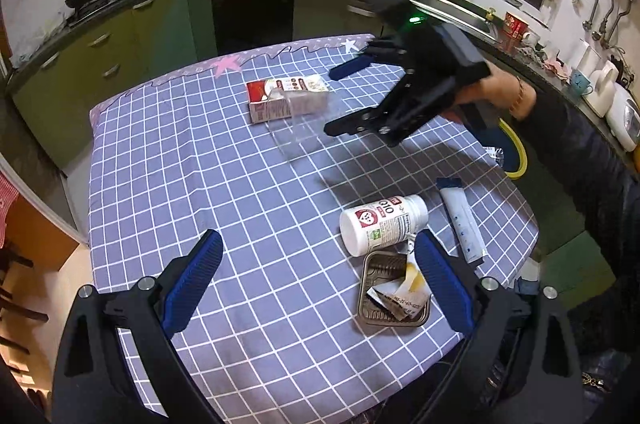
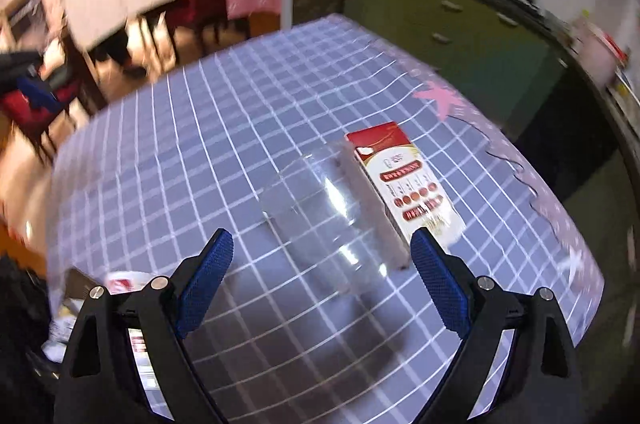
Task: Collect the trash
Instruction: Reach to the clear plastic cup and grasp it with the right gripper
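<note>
1. Trash on the checked tablecloth [image 1: 240, 184], none collected as far as visible: red-and-white carton [image 1: 286, 99] and clear plastic container [image 1: 304, 128] at the far side; white bottle [image 1: 382, 224], foil tray [image 1: 394, 290] of scraps and a tube [image 1: 460, 220] near right.
2. Right gripper [image 1: 338, 100], jaws spread and empty, is just beside the clear container.
3. Left gripper [image 1: 316, 280], jaws spread and empty, hangs over the near edge.
4. Judgement: task at an early stage; every item remains.
</note>
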